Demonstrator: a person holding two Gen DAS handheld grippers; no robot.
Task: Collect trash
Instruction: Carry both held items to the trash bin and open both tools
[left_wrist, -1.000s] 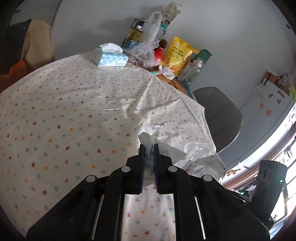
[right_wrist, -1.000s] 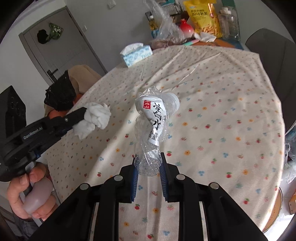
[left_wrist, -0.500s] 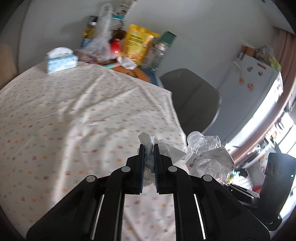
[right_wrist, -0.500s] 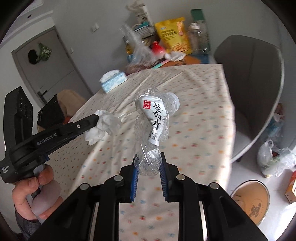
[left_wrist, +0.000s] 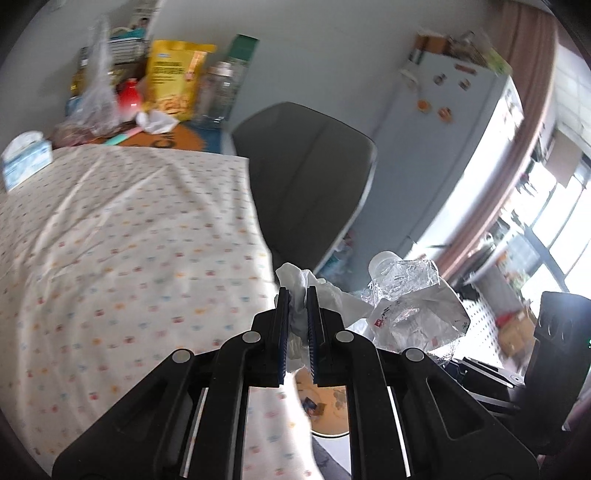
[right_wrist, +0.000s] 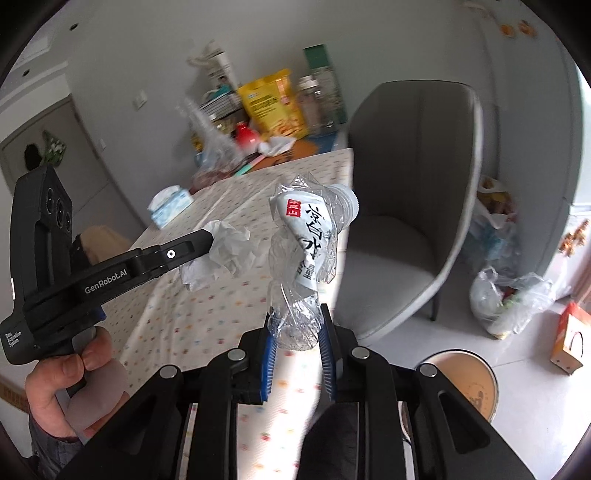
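Note:
My left gripper (left_wrist: 296, 295) is shut on a crumpled white tissue (left_wrist: 299, 284) and holds it in the air over the table's right edge. The tissue also shows in the right wrist view (right_wrist: 229, 251), at the tip of the left gripper (right_wrist: 210, 240). My right gripper (right_wrist: 295, 325) is shut on a crushed clear plastic bottle (right_wrist: 306, 251) with a white label and white cap, held upright. The bottle also shows in the left wrist view (left_wrist: 410, 306), just right of the tissue. A round brown bin (right_wrist: 465, 384) stands on the floor below right.
The table (left_wrist: 110, 240) has a dotted white cloth. A blue tissue box (left_wrist: 26, 158), a yellow snack bag (left_wrist: 173, 85) and bottles stand at its far end. A grey armchair (right_wrist: 406, 221) is beside the table. Full plastic bags (right_wrist: 509, 299) lie on the floor.
Both grippers have swung to the right, off the table towards the armchair and floor, each still holding its piece of trash. The bin has come further into view.

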